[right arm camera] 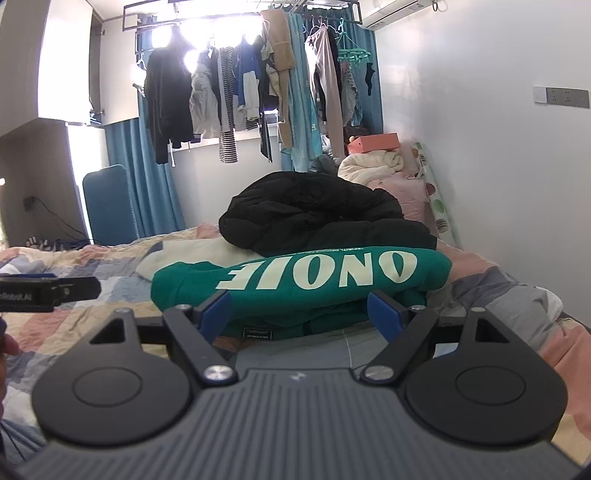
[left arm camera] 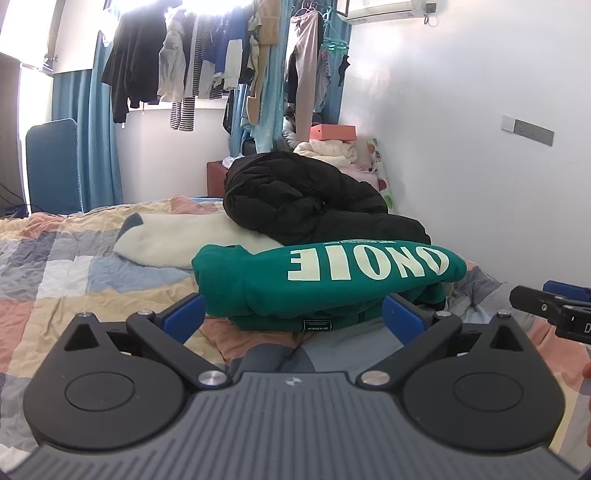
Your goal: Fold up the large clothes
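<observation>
Blown-out daylight glares through the window (right arm camera: 207, 33); both sharp views bow at the edges.

Large cream letters on the folded green sweatshirt (left arm camera: 325, 284) read "ONOIE", upside down. The left gripper's (right arm camera: 48, 291) black side carries white lettering ending "Robot.AI". The sweatshirt's small dark hem label (left arm camera: 317, 325) is illegible.

Green sweatshirt (left arm camera: 325, 280), cream lettering, folded, seemingly several layers, on patchwork bedspread (left arm camera: 74, 273)
</observation>
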`<state>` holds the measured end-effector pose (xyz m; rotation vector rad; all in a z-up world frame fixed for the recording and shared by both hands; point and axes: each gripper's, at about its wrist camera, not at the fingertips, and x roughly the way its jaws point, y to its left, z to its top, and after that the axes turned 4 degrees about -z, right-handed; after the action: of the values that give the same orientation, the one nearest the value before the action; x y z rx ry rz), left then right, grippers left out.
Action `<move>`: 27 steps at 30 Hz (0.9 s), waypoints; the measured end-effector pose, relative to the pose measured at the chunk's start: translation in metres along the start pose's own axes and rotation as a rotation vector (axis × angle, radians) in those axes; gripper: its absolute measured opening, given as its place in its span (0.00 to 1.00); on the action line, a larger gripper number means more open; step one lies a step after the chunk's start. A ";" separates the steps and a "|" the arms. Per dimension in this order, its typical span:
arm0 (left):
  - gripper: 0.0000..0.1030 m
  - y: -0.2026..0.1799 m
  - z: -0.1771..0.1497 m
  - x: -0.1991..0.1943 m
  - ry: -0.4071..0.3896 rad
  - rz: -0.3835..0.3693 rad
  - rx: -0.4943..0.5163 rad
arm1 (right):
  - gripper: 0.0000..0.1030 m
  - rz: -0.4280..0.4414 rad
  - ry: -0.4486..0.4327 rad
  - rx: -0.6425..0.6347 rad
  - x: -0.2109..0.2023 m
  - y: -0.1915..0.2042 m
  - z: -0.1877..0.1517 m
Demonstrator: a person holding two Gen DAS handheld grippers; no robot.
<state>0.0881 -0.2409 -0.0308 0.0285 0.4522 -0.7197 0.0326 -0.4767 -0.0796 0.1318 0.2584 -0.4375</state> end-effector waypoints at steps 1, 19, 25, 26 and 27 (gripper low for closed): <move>1.00 0.000 0.000 0.000 0.000 0.001 -0.002 | 0.80 0.001 0.002 0.000 0.000 0.000 0.000; 1.00 -0.004 -0.002 0.001 0.003 0.038 0.003 | 1.00 -0.028 0.019 0.010 -0.001 -0.003 -0.001; 1.00 -0.006 -0.003 -0.001 0.000 0.051 0.003 | 1.00 -0.025 0.020 0.011 -0.004 0.000 -0.003; 1.00 -0.006 -0.003 -0.002 -0.003 0.049 0.004 | 1.00 -0.024 0.020 0.010 -0.004 0.000 -0.003; 1.00 -0.006 -0.003 -0.003 -0.005 0.049 0.008 | 1.00 -0.024 0.022 0.009 -0.004 0.001 -0.004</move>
<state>0.0814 -0.2431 -0.0312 0.0453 0.4427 -0.6732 0.0281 -0.4738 -0.0819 0.1425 0.2797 -0.4613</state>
